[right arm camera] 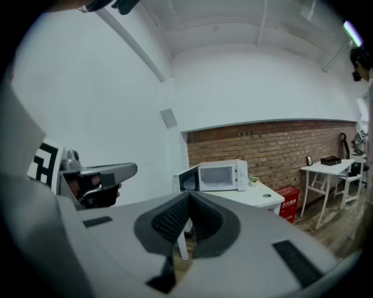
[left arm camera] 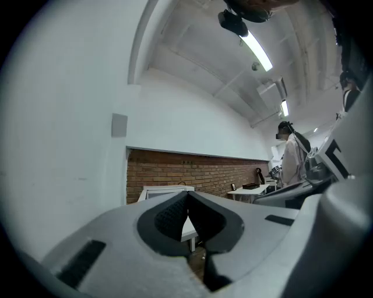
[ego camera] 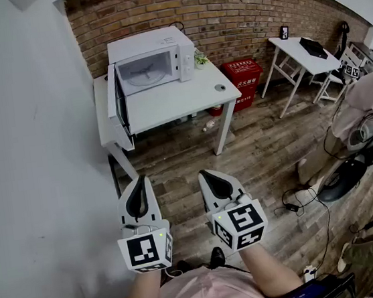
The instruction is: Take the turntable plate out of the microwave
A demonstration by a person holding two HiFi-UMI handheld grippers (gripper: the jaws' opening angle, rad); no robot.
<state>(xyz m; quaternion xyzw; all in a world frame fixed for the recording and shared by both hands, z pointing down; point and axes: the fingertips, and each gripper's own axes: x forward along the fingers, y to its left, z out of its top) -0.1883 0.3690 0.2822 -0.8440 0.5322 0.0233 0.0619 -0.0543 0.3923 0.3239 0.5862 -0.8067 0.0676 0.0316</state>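
claws: left gripper (ego camera: 138, 183) and right gripper (ego camera: 205, 176) both pinched shut, empty, bottom centre | plate: turntable plate (ego camera: 145, 76) flat inside open microwave (ego camera: 150, 46), upper centre; well apart, straight up-frame | nearer: left, I'd guess

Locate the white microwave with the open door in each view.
Head view: white microwave upper centre, on the white table, door swung left.
Left gripper view: only its top shows, just above the jaws.
Right gripper view: centre, just above the jaws.
Shared landmark: red brick wall behind it.
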